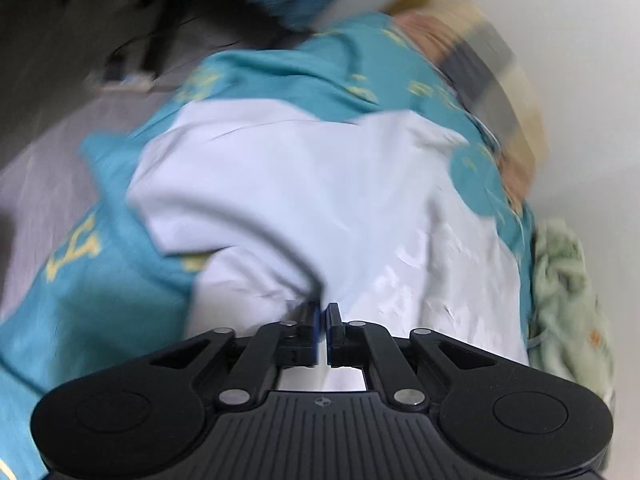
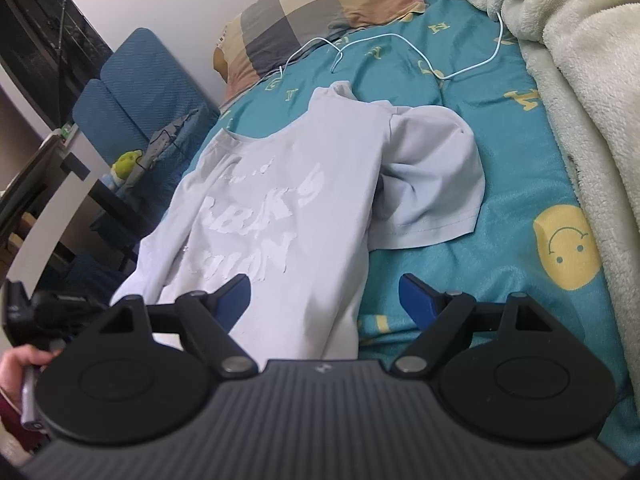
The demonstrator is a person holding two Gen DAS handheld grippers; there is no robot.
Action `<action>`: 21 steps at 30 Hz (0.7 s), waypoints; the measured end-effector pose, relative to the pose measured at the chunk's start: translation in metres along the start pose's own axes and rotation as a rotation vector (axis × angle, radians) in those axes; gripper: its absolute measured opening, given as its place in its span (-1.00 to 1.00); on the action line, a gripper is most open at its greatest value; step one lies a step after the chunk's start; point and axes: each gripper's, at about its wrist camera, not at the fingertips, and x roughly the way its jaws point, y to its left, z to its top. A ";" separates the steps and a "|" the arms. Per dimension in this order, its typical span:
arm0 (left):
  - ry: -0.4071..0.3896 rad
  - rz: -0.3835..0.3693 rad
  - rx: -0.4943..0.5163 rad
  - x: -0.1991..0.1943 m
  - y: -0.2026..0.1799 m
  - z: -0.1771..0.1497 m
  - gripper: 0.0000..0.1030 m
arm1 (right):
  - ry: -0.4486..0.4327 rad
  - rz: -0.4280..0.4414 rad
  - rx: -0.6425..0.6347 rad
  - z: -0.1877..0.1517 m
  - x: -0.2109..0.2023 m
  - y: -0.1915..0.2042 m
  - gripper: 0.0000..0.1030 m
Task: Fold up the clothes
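Observation:
A pale grey T-shirt (image 2: 280, 200) with white lettering lies face up on the teal bedsheet (image 2: 500, 184), one sleeve (image 2: 432, 184) spread to the right. My right gripper (image 2: 324, 292) hovers open above the shirt's near hem, with nothing between its blue pads. In the blurred left wrist view the same T-shirt (image 1: 304, 192) fills the middle. My left gripper (image 1: 323, 318) is shut on a pinch of its cloth, and creases run into the fingertips. A hand (image 2: 20, 360) shows at the lower left of the right wrist view.
A checked pillow (image 2: 320, 4) lies at the head of the bed, with a white cable (image 2: 400, 36) looping across the sheet. A fleecy pale green blanket (image 2: 580, 80) is heaped along the right. A blue folded chair (image 2: 132, 88) and a dark desk (image 2: 100, 196) stand off the left edge.

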 end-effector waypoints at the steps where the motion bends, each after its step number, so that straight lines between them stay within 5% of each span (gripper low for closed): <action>1: -0.005 -0.021 -0.062 -0.003 0.010 0.000 -0.69 | 0.000 0.003 0.004 -0.001 -0.001 0.000 0.61; 7: -0.118 -0.125 -0.369 -0.032 0.066 0.008 0.18 | 0.000 0.017 0.011 0.000 -0.002 0.001 0.61; 15: -0.117 -0.206 -0.558 -0.023 0.098 0.020 0.24 | 0.011 0.002 0.016 0.000 0.004 0.000 0.61; 21: -0.130 -0.235 -0.585 -0.021 0.095 0.026 0.25 | 0.019 -0.006 0.008 -0.001 0.007 0.001 0.61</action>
